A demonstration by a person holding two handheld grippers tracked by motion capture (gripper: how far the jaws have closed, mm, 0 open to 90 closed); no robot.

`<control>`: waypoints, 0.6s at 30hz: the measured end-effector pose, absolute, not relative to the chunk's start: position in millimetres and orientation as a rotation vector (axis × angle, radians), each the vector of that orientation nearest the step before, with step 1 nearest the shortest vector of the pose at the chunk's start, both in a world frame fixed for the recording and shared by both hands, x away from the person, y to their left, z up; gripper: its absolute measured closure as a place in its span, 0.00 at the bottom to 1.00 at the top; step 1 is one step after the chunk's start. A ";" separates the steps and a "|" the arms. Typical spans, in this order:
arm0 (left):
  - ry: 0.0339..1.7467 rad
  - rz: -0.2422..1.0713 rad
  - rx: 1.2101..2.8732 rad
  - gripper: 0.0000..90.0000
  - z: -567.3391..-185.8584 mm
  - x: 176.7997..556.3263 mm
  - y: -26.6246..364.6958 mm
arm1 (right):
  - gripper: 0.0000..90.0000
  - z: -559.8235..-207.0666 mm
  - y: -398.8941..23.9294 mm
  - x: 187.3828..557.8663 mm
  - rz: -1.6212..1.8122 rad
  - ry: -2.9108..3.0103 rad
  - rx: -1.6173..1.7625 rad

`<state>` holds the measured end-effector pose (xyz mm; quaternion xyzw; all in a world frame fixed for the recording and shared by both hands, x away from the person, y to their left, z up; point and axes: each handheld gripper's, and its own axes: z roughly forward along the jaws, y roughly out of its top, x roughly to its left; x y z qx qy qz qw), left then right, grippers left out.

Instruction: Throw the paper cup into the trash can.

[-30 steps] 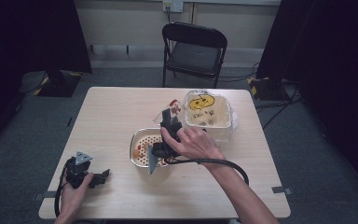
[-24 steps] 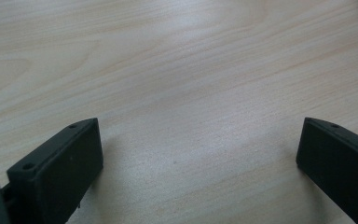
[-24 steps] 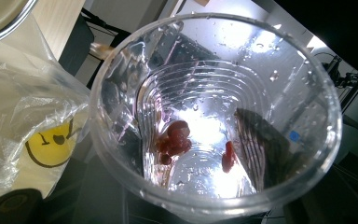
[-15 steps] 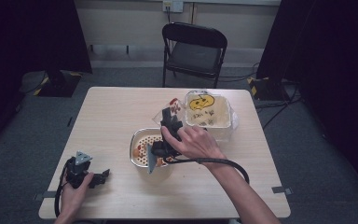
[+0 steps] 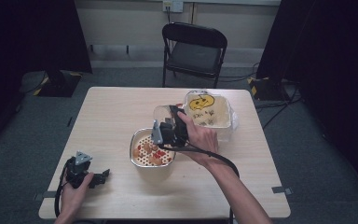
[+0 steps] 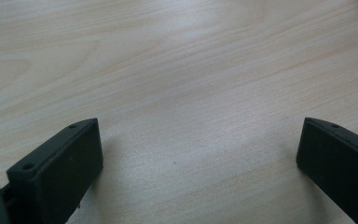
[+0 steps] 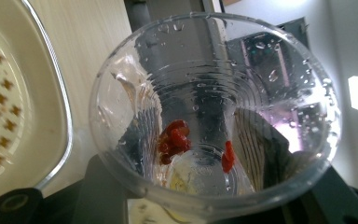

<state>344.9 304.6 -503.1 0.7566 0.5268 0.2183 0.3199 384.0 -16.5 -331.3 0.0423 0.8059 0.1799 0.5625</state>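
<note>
Tilting over the middle of the pale wooden table [image 5: 116, 116], the right gripper [image 5: 170, 133] holds a clear, ridged plastic cup [image 7: 214, 112] clamped between its 2 black fingers [image 7: 107, 191], with the person's right hand [image 5: 200, 137] wrapped around the tool. Water drops cling inside the cup, and a few small red pieces [image 7: 175, 140] stick to its wall near the bottom. Just beside it, toward the person's left, sits a cream perforated strainer basket with a metal rim [image 5: 136, 158], with red and orange bits [image 5: 148, 150] lying in it. Beyond the cup stands a white square tub with a yellow smiling face [image 5: 224, 112]. Well apart, near the front left corner, the left gripper [image 6: 198, 158] rests low over bare wood in the left hand [image 5: 72, 198], its fingers [image 6: 58, 168] spread wide with nothing between them. A black folding chair [image 5: 193, 46] stands behind the table.
</note>
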 end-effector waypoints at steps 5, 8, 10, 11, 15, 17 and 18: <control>1.385 0.574 1.989 0.00 -503.1 344.9 304.6 | 0.56 -321.1 -28.4 391.8 0.672 2.004 0.290; 1.385 0.573 1.989 0.00 -503.1 344.9 304.6 | 0.56 -316.7 -37.7 397.7 0.840 2.065 0.418; 1.385 0.574 1.988 0.00 -503.1 344.9 304.6 | 0.56 -315.9 -43.2 401.0 0.924 2.092 0.485; 1.385 0.574 1.989 0.00 -503.1 344.9 304.7 | 0.56 -316.0 -45.1 402.6 0.958 2.106 0.509; 1.385 0.573 1.988 0.00 -503.1 344.9 304.6 | 0.57 -315.5 -51.8 407.0 1.119 2.137 0.591; 1.385 0.574 1.989 0.00 -503.1 344.9 304.7 | 0.57 -314.4 -55.5 408.9 1.209 2.120 0.631; 1.384 0.573 1.989 0.00 -503.1 344.9 304.7 | 0.57 -313.4 -57.4 410.2 1.259 2.117 0.654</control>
